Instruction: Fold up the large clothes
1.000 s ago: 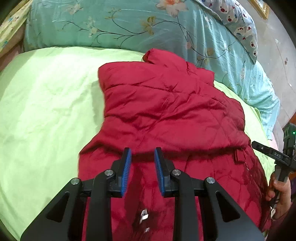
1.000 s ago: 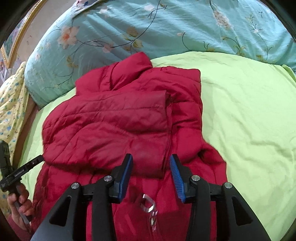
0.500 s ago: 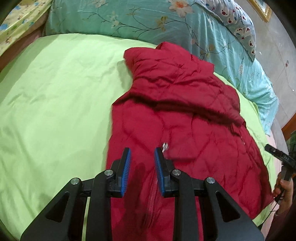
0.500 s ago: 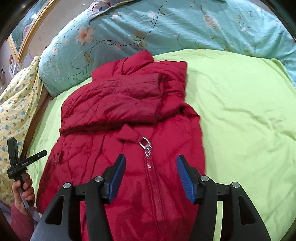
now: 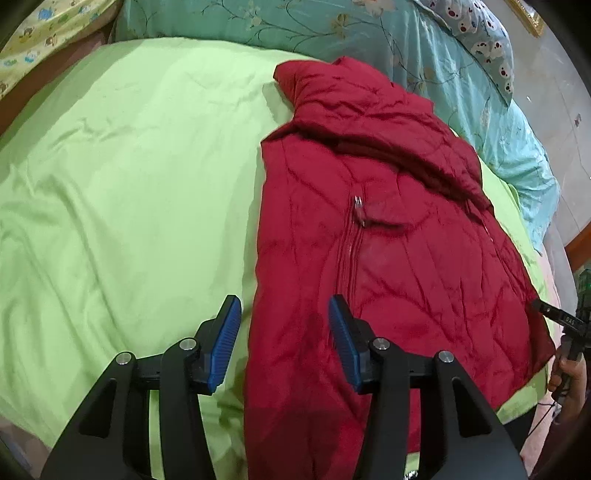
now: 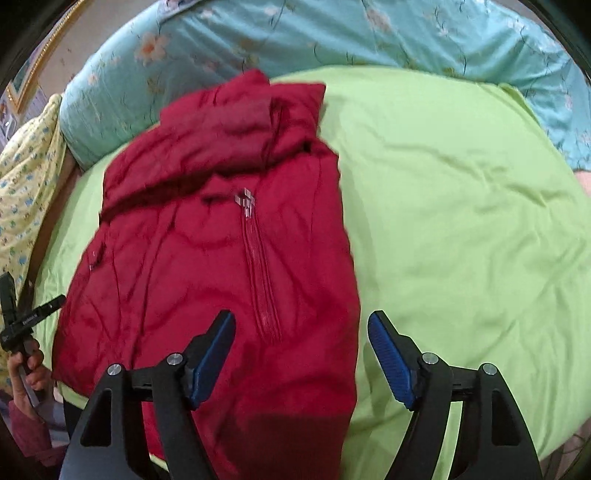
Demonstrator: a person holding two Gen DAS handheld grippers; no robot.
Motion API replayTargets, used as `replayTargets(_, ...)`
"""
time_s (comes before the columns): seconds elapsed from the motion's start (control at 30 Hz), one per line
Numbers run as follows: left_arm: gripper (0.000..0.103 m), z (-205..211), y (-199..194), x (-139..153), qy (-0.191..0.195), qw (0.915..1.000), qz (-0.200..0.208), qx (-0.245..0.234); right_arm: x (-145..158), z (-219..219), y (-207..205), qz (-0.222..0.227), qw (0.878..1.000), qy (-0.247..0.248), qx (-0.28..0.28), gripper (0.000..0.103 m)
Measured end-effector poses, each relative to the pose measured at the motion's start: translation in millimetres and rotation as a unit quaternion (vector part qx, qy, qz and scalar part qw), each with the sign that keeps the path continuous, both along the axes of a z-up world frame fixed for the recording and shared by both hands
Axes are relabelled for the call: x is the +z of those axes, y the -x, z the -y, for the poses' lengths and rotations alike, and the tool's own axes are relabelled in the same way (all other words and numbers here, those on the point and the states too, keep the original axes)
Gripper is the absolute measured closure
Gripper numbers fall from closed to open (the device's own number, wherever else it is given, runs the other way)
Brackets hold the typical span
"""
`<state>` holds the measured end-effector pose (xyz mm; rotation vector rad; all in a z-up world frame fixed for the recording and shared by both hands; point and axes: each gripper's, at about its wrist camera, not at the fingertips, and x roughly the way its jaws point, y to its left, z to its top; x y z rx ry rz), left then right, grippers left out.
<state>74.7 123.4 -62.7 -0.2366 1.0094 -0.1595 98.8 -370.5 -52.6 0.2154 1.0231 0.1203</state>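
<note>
The red quilted jacket [image 5: 388,236] lies front-up on the light-green sheet [image 5: 129,184], its long axis running from the hem near the cameras up to the collar [image 5: 317,81], which points toward the teal floral quilt [image 5: 332,29] at the head of the bed. The top is folded down over the chest, just above the metal zipper pull [image 5: 357,206]; the zipper is closed below it.

The left gripper [image 5: 284,339] hovers over the hem — its blue pads are parting, and they press on nothing. The right gripper [image 6: 301,354] is likewise spreading wide above the hem's other corner, gripping nothing.

The left wrist view alone shows a spotted pillow [image 5: 480,40] at upper right. The right wrist view alone shows a yellow printed cloth [image 6: 26,177] beside the bed — and the person's left hand [image 6: 27,365] on its handle.
</note>
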Motion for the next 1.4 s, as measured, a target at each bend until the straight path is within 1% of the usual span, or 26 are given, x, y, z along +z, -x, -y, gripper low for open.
replayTargets(0.1, 0.055, -1.0, 7.9, -0.5, 0.001, 1.0, -0.001, -0.004, -11.7, -1.4, 9.3, -0.022, 1.0, -0.014, 0.008, 0.027)
replayTargets(0.13, 0.055, -1.1, 10.6, -0.7, 0.001, 1.0, -0.002, -0.006, -14.7, -0.7, 12.9, -0.028, 0.999, -0.016, 0.011, 0.029)
replayTargets(0.2, 0.051, -1.4, 14.0, -0.9, -0.002, 0.9999, -0.005, -0.01, -18.3, 1.4, 19.1, -0.037, 0.999, -0.021, 0.012, 0.034)
replayTargets(0.27, 0.047, -2.5, 19.4, -1.4, -0.004, 0.9999, -0.006, -0.013, -20.1, 6.4, 26.1, -0.044, 0.998, -0.03, 0.014, 0.051)
replayTargets(0.33, 0.045, -4.4, 24.6, -3.0, -0.001, 0.9998, -0.009, -0.018, -20.3, 13.0, 35.2, -0.048, 0.998, -0.041, 0.016, 0.059)
replayTargets(0.37, 0.045, -5.4, 27.1, -4.6, 0.003, 0.9997, -0.013, -0.02, -20.1, 15.1, 38.8, -0.049, 0.997, -0.048, 0.019, 0.061)
replayTargets(0.47, 0.045, -5.8, 31.6, -10.0, 0.012, 0.9993, -0.024, -0.027, -19.8, 17.7, 45.6, -0.046, 0.997, -0.06, 0.023, 0.061)
replayTargets(0.53, 0.042, -3.9, 35.0, -13.3, 0.014, 0.9989, -0.029, -0.033, -21.1, 18.2, 45.4, -0.045, 0.996, -0.069, 0.022, 0.061)
replayTargets(0.57, 0.039, -3.0, 36.3, -14.4, 0.014, 0.9988, -0.031, -0.035, -22.3, 17.9, 45.3, -0.045, 0.996, -0.073, 0.021, 0.058)
replayTargets(0.6, 0.035, -2.0, 38.2, -15.8, 0.015, 0.9987, -0.032, -0.038, -23.1, 16.9, 45.2, -0.045, 0.996, -0.075, 0.02, 0.058)
replayTargets(0.67, 0.032, 0.9, 40.2, -20.0, 0.02, 0.9979, -0.038, -0.049, -23.8, 12.5, 45.7, -0.041, 0.996, -0.077, 0.025, 0.058)
replayTargets(0.77, 0.032, 6.5, 41.3, -29.2, 0.026, 0.9963, -0.054, -0.062, -23.5, 5.8, 45.8, -0.037, 0.996, -0.069, 0.034, 0.058)
replayTargets(0.87, 0.032, 12.0, 45.1, -34.6, 0.041, 0.9944, -0.061, -0.076, -23.4, 4.4, 47.8, -0.034, 0.996, -0.073, 0.039, 0.058)
replayTargets(0.9, 0.034, 14.5, 46.7, -35.0, 0.044, 0.9938, -0.061, -0.082, -23.8, 4.2, 48.2, -0.034, 0.996, -0.073, 0.039, 0.058)
replayTargets(0.93, 0.038, 18.1, 49.1, -34.3, 0.044, 0.9933, -0.057, -0.09, -23.8, 3.8, 48.5, -0.033, 0.996, -0.074, 0.039, 0.059)
replayTargets(0.97, 0.057, 20.7, 50.5, -32.9, 0.043, 0.9928, -0.053, -0.098, -23.5, 3.6, 49.1, -0.031, 0.996, -0.074, 0.038, 0.062)
replayTargets(1.0, 0.07, 22.2, 51.5, -31.0, 0.044, 0.9924, -0.05, -0.104, -23.3, 2.6, 49.8, -0.029, 0.996, -0.074, 0.038, 0.064)
replayTargets(1.03, 0.073, 23.3, 53.4, -27.5, 0.043, 0.9924, -0.042, -0.108, -22.6, 1.3, 50.5, -0.027, 0.996, -0.074, 0.039, 0.069)
replayTargets(1.07, 0.079, 23.3, 54.4, -24.4, 0.041, 0.9925, -0.037, -0.109, -20.4, -1.6, 51.9, -0.023, 0.996, -0.071, 0.042, 0.072)
replayTargets(1.1, 0.081, 22.5, 55.5, -21.0, 0.042, 0.9925, -0.031, -0.111, -19.0, -3.4, 52.8, -0.02, 0.996, -0.069, 0.045, 0.074)
replayTargets(1.2, 0.084, 17.2, 59.0, -10.8, 0.044, 0.9929, -0.016, -0.109, -12.3, -8.4, 56.5, -0.01, 0.996, -0.068, 0.055, 0.077)
replayTargets(1.4, 0.086, 2.1, 70.4, 10.2, 0.048, 0.9937, 0.012, -0.101, -2.0, -8.2, 67.9, 0.007, 0.993, -0.094, 0.075, 0.079)
